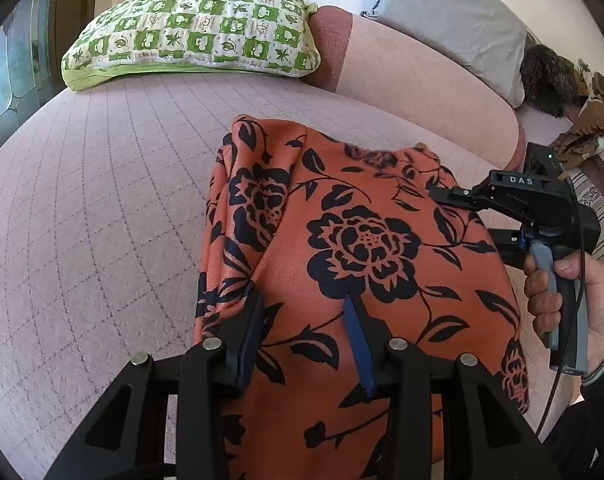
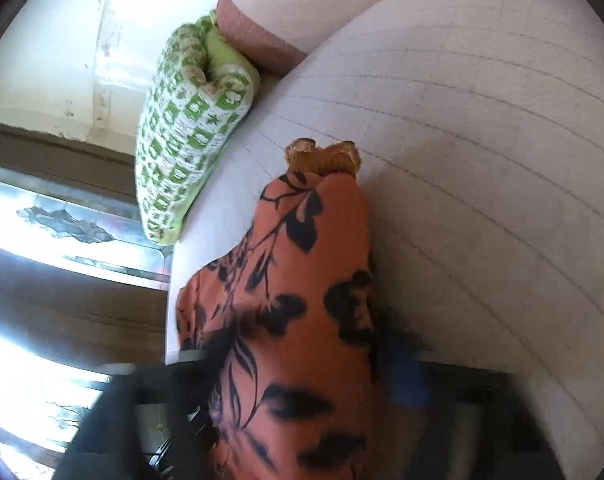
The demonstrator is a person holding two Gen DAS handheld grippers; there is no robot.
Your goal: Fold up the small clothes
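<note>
On the bed (image 1: 82,208), mid-surface, the garment (image 1: 342,240) lies partly folded, layers doubled along its left side. The left gripper (image 1: 306,320) is spread apart over the cloth; the right gripper (image 1: 442,194) looks pinched on its far edge. More folds seem needed.

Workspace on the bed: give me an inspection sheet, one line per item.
Surface: pink quilted bedspread, grid-stitched.
Job's things: orange garment with black flowers, lying on the bedspread, partly folded.
Clutter: green pillow, grey pillow, a dark furry item and a brown cloth at the far edge.
Grippers: left hand-held gripper open, fingers on the garment; right hand-held gripper tips at the garment's far right edge, jaw state unclear, its own view blurred.
Cables: black cable hanging from the right handle.
Surroundings: pale wall, a patterned glass door beside the bed.
</note>
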